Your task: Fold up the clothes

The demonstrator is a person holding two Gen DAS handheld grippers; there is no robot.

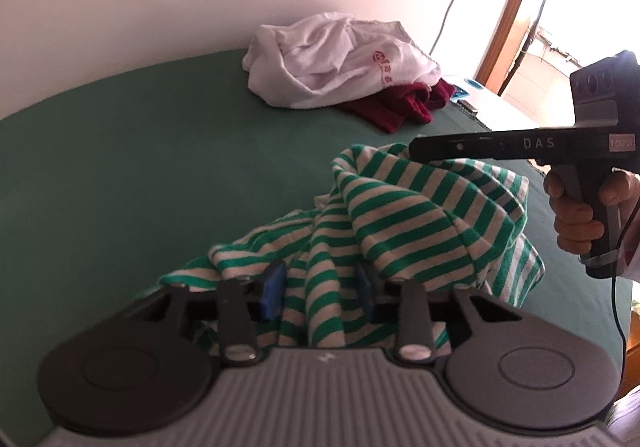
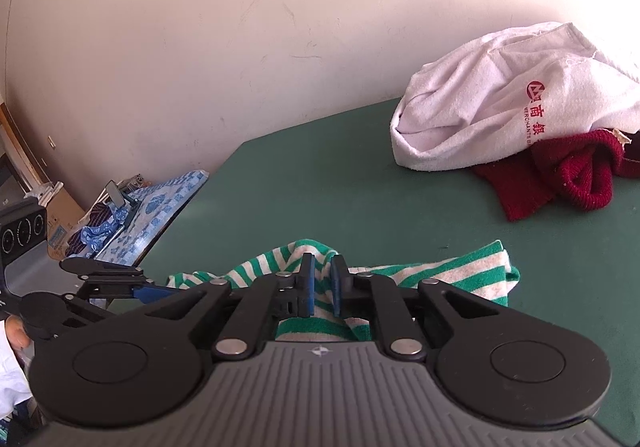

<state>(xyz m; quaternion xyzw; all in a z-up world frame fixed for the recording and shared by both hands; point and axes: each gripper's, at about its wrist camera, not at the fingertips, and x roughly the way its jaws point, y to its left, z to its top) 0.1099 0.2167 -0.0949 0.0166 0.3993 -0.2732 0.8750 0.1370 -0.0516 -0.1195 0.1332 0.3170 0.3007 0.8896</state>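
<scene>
A green-and-white striped shirt (image 1: 400,215) lies crumpled on the green-covered table (image 1: 120,167). In the left wrist view my left gripper (image 1: 320,287) is open; its blue pads stand wide apart with a fold of the shirt between them. My right gripper (image 1: 414,149), held by a hand (image 1: 576,219), pinches the shirt's upper edge and holds it raised. In the right wrist view the right gripper (image 2: 322,283) has its pads nearly together on the striped shirt (image 2: 460,267). The left gripper (image 2: 156,292) shows at the left edge of the cloth.
A crumpled white garment (image 1: 332,63) with red print lies on a dark red knit (image 1: 396,103) at the table's far side, against the wall. A blue patterned surface (image 2: 160,203) with clutter stands beyond the table's left edge (image 2: 224,167). A wooden window frame (image 1: 516,7) is at the right.
</scene>
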